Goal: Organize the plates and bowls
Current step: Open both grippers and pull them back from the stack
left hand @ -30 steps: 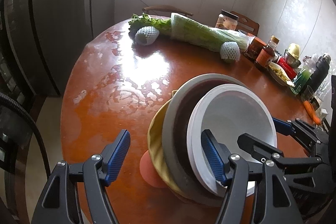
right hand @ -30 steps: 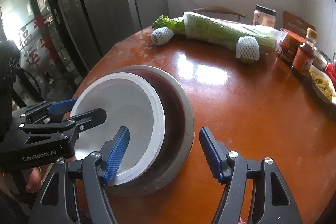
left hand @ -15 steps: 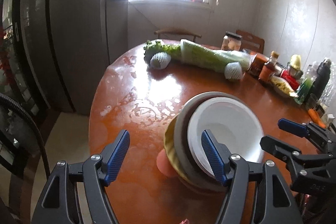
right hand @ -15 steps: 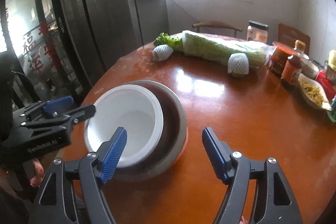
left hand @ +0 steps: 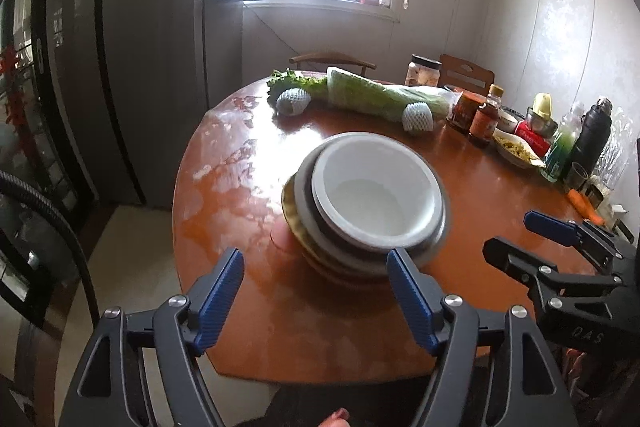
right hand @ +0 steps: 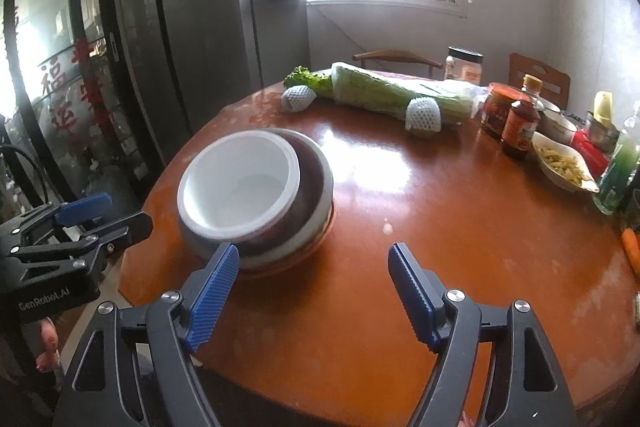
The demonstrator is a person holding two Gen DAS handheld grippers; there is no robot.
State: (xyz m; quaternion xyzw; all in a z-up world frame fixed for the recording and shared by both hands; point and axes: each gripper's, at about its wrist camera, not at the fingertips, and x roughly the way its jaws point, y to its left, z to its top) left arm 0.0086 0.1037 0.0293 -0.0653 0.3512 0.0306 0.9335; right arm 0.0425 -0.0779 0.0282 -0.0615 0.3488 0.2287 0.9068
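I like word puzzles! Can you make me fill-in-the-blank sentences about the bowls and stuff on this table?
1. The bowl on top of the stack is coloured ____.
2. The stack sits on a round table coloured ____.
3. Between the pads of the left hand-held gripper there is ____; its jaws are opening.
4. The long cabbage lies at the table's far edge, near the ____.

Missing words: white; orange-brown; nothing; window

Left tool (left hand: pixel 316 297) opening, nothing between its fingers, right tool (right hand: pixel 314 293) likewise (both angled down)
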